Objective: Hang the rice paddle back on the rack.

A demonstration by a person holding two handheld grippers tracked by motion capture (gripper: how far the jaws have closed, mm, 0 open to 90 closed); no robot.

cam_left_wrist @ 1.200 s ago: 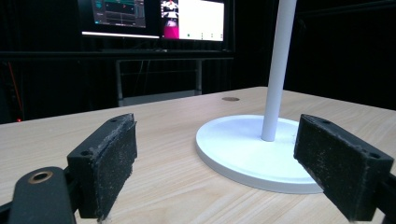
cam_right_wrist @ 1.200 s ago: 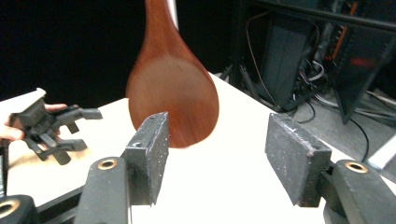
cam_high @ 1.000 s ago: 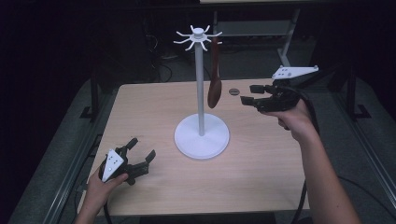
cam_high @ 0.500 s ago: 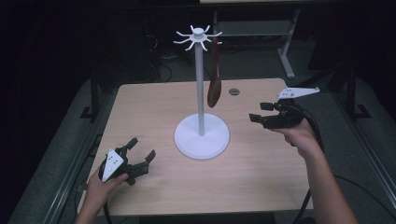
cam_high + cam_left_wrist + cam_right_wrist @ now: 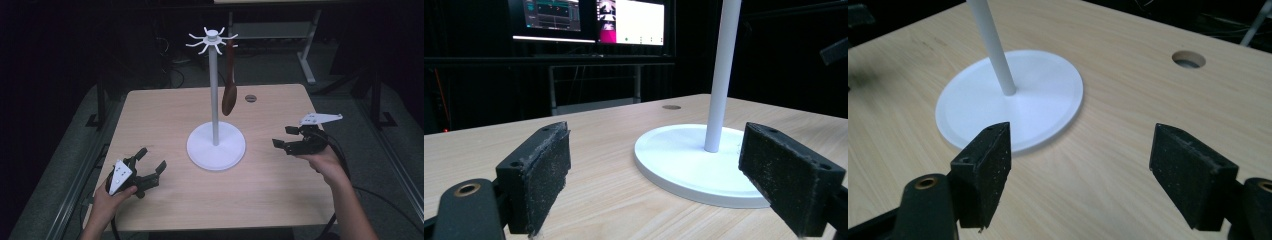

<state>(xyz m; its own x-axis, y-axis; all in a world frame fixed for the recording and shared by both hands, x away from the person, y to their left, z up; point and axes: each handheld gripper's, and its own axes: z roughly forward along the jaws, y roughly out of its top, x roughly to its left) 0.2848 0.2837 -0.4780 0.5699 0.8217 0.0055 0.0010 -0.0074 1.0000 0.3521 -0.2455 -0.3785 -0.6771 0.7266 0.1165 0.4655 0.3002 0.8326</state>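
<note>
Spoon (image 5: 229, 85) hangs from the white stand (image 5: 215, 145) at upper centre of the high view, touched by neither tool. Our right gripper (image 5: 290, 140) has drawn back from beside it to the right middle (likely the hanging is done), jaws wide and empty. Our left gripper (image 5: 150, 170) waits lower left, equally wide, well apart from it.

Left gripper (image 5: 150, 172) is sitting low near the front-left with jaws spread wide; right gripper (image 5: 286, 141) is hovering at the right, also gaping, nothing held.
</note>
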